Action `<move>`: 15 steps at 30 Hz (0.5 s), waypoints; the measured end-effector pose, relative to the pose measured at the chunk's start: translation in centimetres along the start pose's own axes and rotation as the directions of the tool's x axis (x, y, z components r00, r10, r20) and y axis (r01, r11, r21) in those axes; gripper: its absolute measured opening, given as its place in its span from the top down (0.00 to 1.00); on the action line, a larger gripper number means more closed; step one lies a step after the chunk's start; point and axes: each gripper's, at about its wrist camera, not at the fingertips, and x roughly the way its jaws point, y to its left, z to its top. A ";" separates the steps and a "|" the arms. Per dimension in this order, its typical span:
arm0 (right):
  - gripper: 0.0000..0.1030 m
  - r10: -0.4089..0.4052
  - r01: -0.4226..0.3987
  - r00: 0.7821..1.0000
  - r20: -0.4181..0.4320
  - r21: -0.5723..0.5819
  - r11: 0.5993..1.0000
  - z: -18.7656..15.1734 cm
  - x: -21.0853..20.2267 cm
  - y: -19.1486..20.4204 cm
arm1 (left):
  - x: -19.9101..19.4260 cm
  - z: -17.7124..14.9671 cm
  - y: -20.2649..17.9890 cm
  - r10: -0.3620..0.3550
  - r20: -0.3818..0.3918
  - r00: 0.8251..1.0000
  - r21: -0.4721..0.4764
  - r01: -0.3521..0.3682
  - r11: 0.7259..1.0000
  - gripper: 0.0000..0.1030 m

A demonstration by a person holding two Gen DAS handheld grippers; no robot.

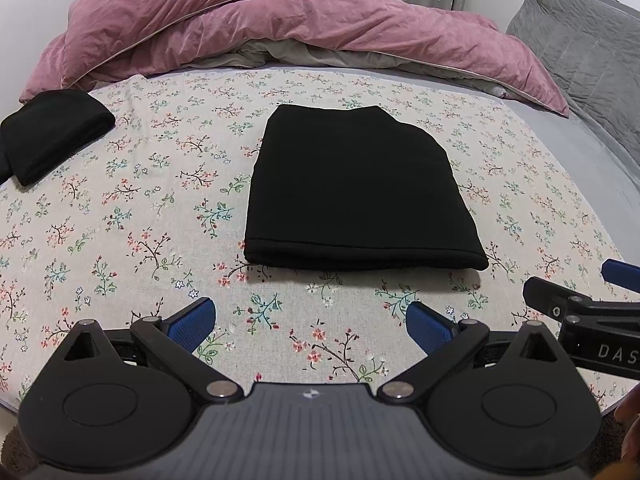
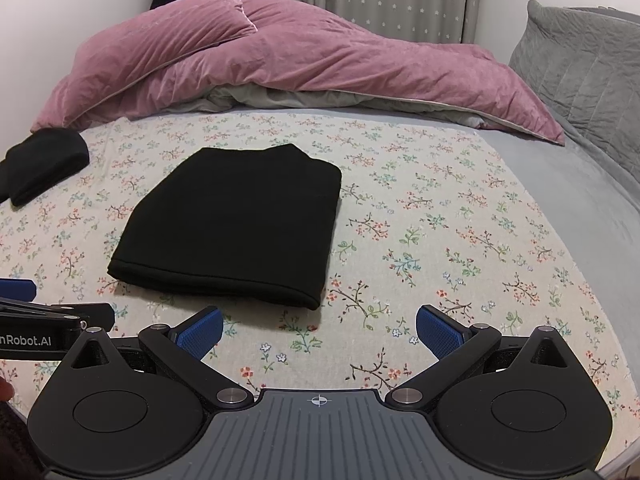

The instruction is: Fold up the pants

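The black pants (image 1: 356, 192) lie folded into a flat rectangle on the floral cloth (image 1: 160, 208), and also show in the right wrist view (image 2: 236, 224). My left gripper (image 1: 312, 324) is open and empty, just short of the fold's near edge. My right gripper (image 2: 320, 334) is open and empty, in front of and to the right of the pants. The right gripper's finger (image 1: 560, 300) shows at the right edge of the left wrist view. The left gripper's finger (image 2: 60, 316) shows at the left edge of the right wrist view.
A second folded black garment (image 1: 52, 136) lies at the far left of the cloth, also in the right wrist view (image 2: 40, 164). A pink duvet (image 1: 280, 28) is heaped at the back. A grey pillow (image 1: 580, 44) sits at the right.
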 end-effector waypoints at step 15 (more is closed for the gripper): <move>0.00 -0.001 0.001 1.000 -0.008 0.000 1.000 -0.1 0.2 0.2 | 0.1 -0.2 0.1 -0.001 -0.005 1.000 -0.002 0.001 1.000 0.00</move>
